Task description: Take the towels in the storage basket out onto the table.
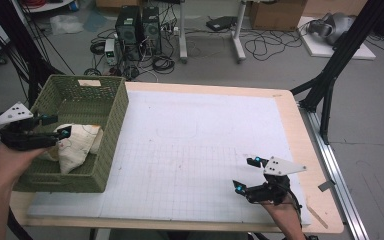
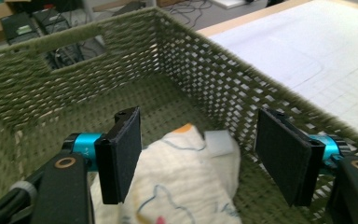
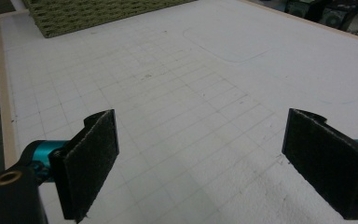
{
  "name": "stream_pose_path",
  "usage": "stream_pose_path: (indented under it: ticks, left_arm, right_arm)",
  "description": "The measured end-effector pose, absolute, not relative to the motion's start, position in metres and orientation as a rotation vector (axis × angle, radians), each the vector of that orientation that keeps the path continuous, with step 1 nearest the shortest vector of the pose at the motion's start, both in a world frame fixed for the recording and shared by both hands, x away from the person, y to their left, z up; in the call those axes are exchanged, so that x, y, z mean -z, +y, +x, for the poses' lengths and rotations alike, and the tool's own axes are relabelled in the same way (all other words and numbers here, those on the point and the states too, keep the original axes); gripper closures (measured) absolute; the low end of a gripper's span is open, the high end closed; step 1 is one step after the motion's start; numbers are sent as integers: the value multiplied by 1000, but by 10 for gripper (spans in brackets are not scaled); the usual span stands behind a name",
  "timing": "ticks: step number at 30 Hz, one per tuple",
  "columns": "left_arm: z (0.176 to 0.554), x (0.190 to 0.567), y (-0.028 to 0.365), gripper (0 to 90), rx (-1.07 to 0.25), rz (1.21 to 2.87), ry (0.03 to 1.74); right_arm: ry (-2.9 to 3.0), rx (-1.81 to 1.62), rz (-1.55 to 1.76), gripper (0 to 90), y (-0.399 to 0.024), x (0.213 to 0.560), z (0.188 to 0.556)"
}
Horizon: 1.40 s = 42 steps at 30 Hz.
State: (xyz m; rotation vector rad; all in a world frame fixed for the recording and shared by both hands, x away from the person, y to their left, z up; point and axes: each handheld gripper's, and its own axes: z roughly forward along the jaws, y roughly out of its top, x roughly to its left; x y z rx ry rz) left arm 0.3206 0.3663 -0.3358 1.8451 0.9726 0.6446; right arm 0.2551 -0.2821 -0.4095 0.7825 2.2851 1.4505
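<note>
The left gripper is held wide open over the cloth in the basket; the right gripper is also held wide.

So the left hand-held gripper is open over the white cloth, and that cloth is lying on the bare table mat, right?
Not quite. The left hand-held gripper is open over the white cloth, but the cloth lies inside the green woven basket, not on the mat; the left gripper view shows it.

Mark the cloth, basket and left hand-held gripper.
cloth [image 2: 177, 186], left gripper view, middle of the fabric
basket [image 1: 115, 107], high view, right wall
left hand-held gripper [image 2: 196, 154], left gripper view, midway between open fingertips
</note>
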Motion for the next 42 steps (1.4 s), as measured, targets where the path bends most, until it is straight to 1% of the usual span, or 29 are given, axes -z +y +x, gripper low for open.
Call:
stream_pose_path:
  ticks: [9, 22, 27, 29, 32, 37, 38, 40, 41, 42]
  left_arm:
    - [329, 344, 375, 329, -660, 1849, 1049]
    - [340, 355, 379, 333, -668, 1949, 1152]
    - [341, 359, 380, 337, -663, 1961, 1146]
    - [341, 360, 380, 369, -659, 1987, 1157]
    - [342, 361, 380, 392, -648, 2004, 1184]
    - [344, 363, 380, 441, -591, 2026, 1216]
    - [345, 363, 380, 461, -575, 2028, 1217]
    - [345, 364, 380, 561, -543, 2040, 1210]
    - [345, 364, 379, 561, -541, 2046, 1210]
    - [345, 364, 379, 598, -530, 2049, 1205]
  right_arm:
    - [2287, -1450, 779, 100, -282, 410, 256]
    - [2290, -1455, 782, 100, -282, 410, 256]
    - [2291, -1454, 774, 100, -282, 410, 256]
    - [2294, -1454, 774, 100, -281, 411, 256]
    - [2293, -1457, 775, 100, -281, 410, 255]
    - [2292, -1457, 775, 100, -281, 410, 255]
    - [2291, -1456, 771, 100, -281, 410, 256]
    - [2292, -1459, 772, 100, -281, 410, 255]
    - [2291, -1458, 771, 100, -281, 410, 255]
    - [2292, -1459, 773, 100, -281, 410, 255]
